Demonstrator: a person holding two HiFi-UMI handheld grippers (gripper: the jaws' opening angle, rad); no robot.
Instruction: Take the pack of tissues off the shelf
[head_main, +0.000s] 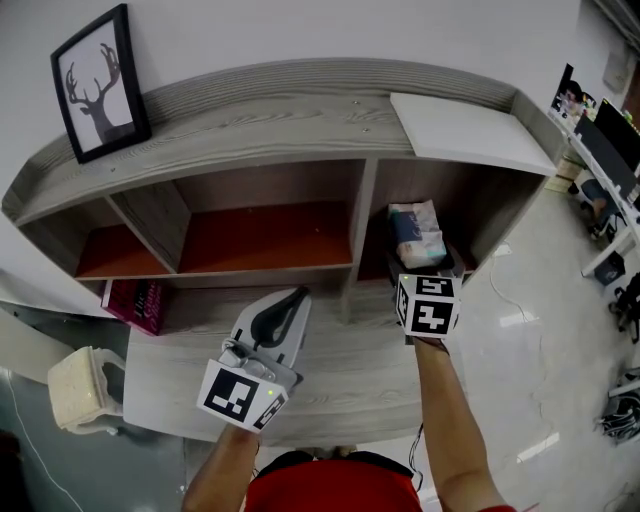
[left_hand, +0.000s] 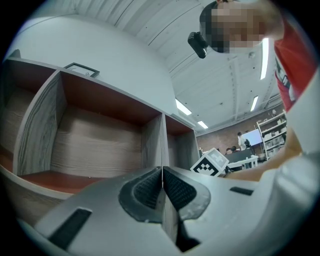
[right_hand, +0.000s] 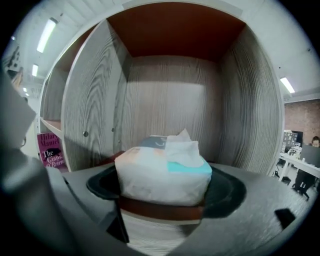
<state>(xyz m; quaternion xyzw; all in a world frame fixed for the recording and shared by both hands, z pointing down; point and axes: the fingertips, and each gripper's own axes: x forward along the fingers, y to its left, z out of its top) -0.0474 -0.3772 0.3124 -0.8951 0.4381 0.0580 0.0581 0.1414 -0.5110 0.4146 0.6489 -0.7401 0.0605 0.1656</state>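
The left gripper, clenched on nothing, is held clear before the shelf. The pack of tissues, in the right-hand compartment, is flanked by the released jaws of the right gripper; it is best pinched gently at mid-height and drawn straight out.

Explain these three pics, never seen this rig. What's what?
There is no robot: a person holds a claw in each hand. One picture comes from a camera on the person's head, looking down. The other two come from cameras riding on each claw. The left claw is shut and empty, in front of the wooden shelf. The right claw is open wide, with the pack of tissues between its jaws, resting in the right compartment and not visibly squeezed. A framed deer picture stands on top.
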